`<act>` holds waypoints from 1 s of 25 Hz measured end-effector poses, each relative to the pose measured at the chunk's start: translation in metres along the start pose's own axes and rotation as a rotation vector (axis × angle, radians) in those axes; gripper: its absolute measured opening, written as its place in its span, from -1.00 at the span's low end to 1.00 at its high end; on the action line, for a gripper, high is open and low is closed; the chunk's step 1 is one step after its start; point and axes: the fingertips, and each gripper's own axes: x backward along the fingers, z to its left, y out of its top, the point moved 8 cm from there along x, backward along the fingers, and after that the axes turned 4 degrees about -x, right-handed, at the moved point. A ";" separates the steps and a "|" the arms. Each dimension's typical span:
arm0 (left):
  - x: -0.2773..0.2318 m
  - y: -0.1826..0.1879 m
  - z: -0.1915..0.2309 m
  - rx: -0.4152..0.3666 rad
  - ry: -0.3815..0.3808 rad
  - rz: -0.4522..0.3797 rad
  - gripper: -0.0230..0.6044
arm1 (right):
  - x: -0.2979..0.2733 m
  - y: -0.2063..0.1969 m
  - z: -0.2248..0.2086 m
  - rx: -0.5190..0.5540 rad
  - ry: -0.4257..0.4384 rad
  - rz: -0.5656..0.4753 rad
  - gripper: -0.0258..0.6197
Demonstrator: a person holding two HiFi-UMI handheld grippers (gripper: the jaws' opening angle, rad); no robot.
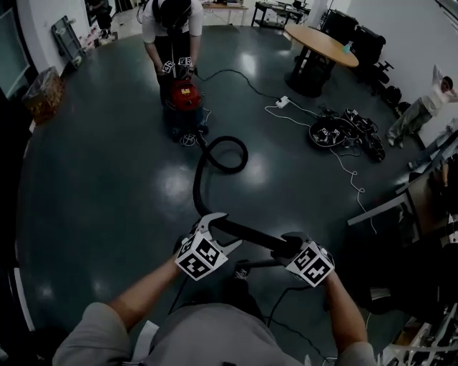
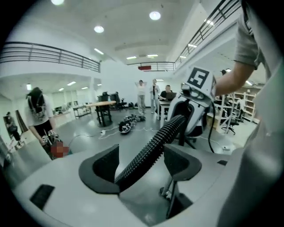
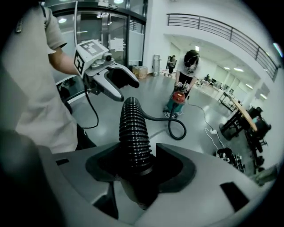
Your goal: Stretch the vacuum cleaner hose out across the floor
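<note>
Right gripper (image 3: pixel 141 166) is clamping the hose (image 1: pixel 197 187); left gripper (image 2: pixel 142 164) is hanging wide around it. Hose is looping by the vacuum (image 1: pixel 184 96), so next: regrip, pull back.

We count two grippers: one left gripper (image 1: pixel 227 230) and one right gripper (image 1: pixel 288 246). We count one hose (image 1: pixel 196 187), one vacuum (image 1: pixel 184 96), one round table (image 1: pixel 322 36), one power strip (image 1: pixel 282 102) and one heap of cables (image 1: pixel 343 132). In head view we count two persons besides the wearer: one (image 1: pixel 172 21) at the vacuum, one (image 1: pixel 422 107) far right.
</note>
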 end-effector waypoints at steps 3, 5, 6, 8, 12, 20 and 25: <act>0.026 -0.016 -0.003 0.096 0.025 -0.047 0.06 | 0.016 -0.005 0.023 -0.150 -0.102 -0.043 -0.20; 0.033 -0.029 -0.008 0.173 -0.008 -0.059 0.06 | 0.029 -0.007 0.041 -0.236 -0.151 -0.083 -0.20; 0.033 -0.035 -0.008 0.226 -0.019 -0.073 0.06 | 0.035 -0.008 0.050 -0.274 -0.166 -0.099 -0.20; 0.029 -0.042 -0.002 0.369 -0.039 -0.113 0.06 | 0.046 -0.011 0.067 -0.346 -0.188 -0.125 -0.20; 0.013 -0.040 0.008 0.606 -0.132 -0.171 0.06 | 0.070 -0.027 0.102 -0.466 -0.228 -0.167 -0.20; -0.052 0.011 -0.042 0.407 -0.301 -0.140 0.06 | 0.089 -0.094 0.160 -0.661 -0.309 -0.214 -0.20; -0.114 0.053 -0.110 0.247 -0.401 -0.084 0.06 | 0.105 -0.157 0.183 -0.874 -0.382 -0.260 -0.20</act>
